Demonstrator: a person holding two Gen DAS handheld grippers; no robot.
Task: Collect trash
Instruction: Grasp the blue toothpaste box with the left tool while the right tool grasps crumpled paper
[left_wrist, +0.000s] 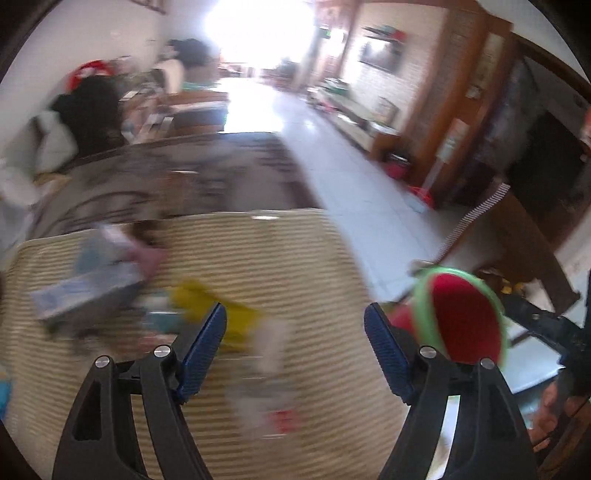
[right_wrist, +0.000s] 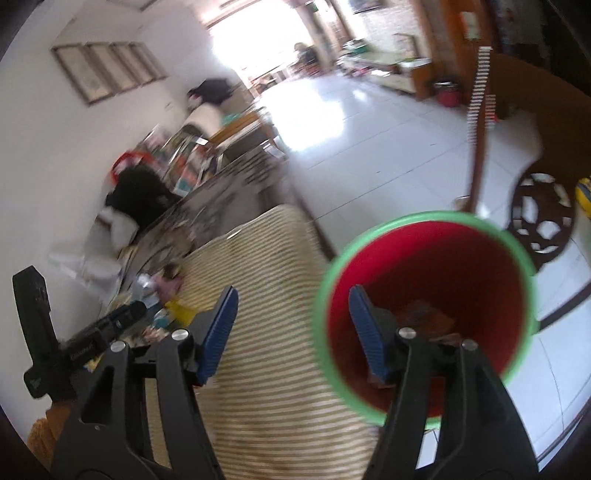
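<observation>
Wrappers (left_wrist: 207, 314) lying on your striped mat (left_wrist: 295, 258) look light and crinkly, so pinch an edge; both grippers, left (left_wrist: 295, 343) and right (right_wrist: 291, 332), gape empty, bucket (right_wrist: 424, 306) beside.

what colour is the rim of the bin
Green, around a red inside; the bin shows best in the right wrist view.

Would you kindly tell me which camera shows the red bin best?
The right wrist view: the red bin fills it, open mouth and scraps inside visible. The left wrist view catches it only small and partly hidden.
</observation>
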